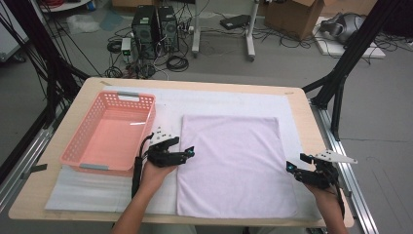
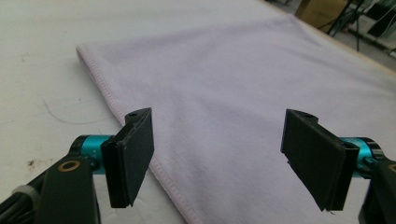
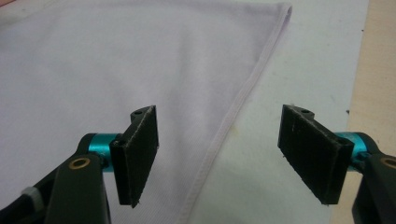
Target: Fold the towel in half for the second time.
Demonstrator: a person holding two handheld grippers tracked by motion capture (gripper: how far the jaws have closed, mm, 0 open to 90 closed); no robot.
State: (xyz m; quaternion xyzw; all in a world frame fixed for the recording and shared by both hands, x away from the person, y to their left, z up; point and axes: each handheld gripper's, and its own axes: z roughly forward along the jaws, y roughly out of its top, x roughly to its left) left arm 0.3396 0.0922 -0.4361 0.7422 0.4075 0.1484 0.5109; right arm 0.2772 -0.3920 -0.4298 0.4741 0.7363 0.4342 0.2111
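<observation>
A pale lilac towel [image 1: 234, 161] lies flat on a white mat [image 1: 97, 190] in the middle of the table. My left gripper [image 1: 189, 151] hovers at the towel's left edge, jaws apart and empty. In the left gripper view the left gripper [image 2: 219, 158] straddles the hemmed edge of the towel [image 2: 233, 70], which runs under the left pad. At the towel's right edge my right gripper [image 1: 293, 166] is open too. The right gripper view has the right gripper [image 3: 219, 158] over the right hem of the towel [image 3: 116, 56], with nothing between the pads.
A pink slotted basket [image 1: 73, 146] stands empty on the table's left side, just left of my left hand. The wooden table [image 1: 311, 126] ends close to the right of my right hand. Computers, cables and boxes sit on the floor beyond.
</observation>
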